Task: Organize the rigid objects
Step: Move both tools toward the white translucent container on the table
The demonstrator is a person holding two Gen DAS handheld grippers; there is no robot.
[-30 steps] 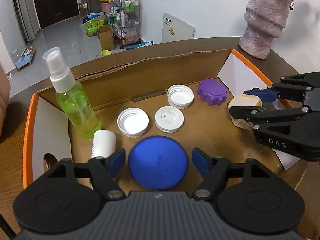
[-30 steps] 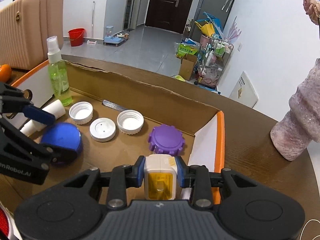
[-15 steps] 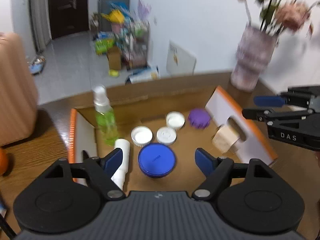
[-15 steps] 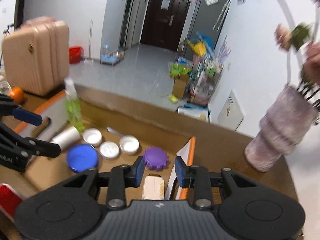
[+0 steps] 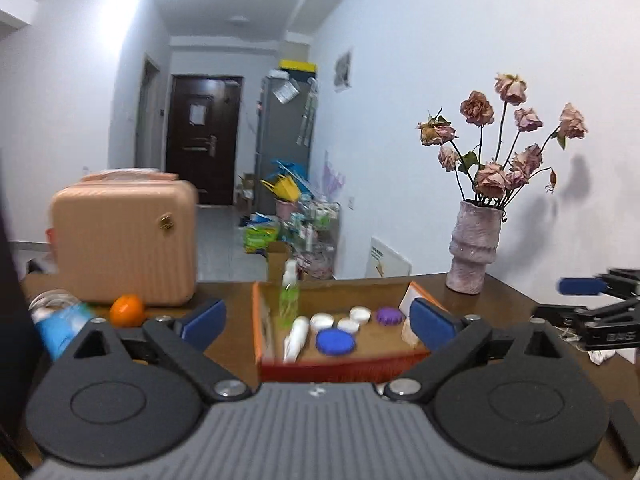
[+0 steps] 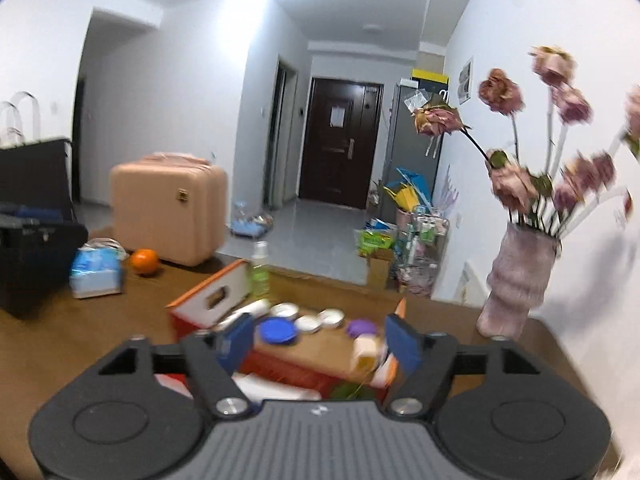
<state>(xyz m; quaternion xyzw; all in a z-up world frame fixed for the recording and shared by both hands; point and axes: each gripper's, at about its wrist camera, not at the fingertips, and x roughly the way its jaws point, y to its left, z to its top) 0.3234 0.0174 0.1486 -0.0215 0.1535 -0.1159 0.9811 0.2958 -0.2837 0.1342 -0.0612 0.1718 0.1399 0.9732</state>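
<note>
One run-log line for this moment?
left tool: open, empty | right tool: jaws just opened, empty | cardboard box: holds blue lid, purple cap, spray bottle

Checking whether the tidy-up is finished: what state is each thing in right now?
Left gripper: open, empty; jaws have just been opening.
Right gripper: open, empty; jaws have just been opening.
Spray bottle: upright in box, capped.
White tube: lying flat in box.
Blue lid: flat on box floor.
Purple cap: in box.
Yellow-white block: in box, released.
</note>
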